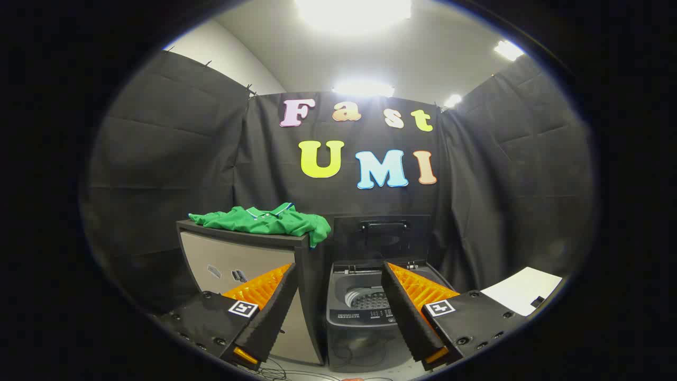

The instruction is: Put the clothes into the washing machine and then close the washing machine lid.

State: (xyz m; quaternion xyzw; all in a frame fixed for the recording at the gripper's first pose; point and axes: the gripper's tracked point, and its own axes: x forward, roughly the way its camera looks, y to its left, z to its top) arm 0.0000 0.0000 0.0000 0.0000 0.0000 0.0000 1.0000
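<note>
Shirt (pixel 264 221) lies flat on top of the cabinet (pixel 238 264), just left of the washing machine (pixel 365 301) and higher than its tub, long axis running left-right, one sleeve hanging over the cabinet edge nearest the machine. Machine lid (pixel 382 238) stands upright, tub open. Gripper view: gripper (pixel 338 288) is spread wide, holding nothing, well short of both and aimed at the machine. Shirt sits up-left of the fingers, so my guess is next move goes up-left.

a grey cabinet (pixel 238 264), a white sheet (pixel 521 288) and floor cables (pixel 296 372).
</note>
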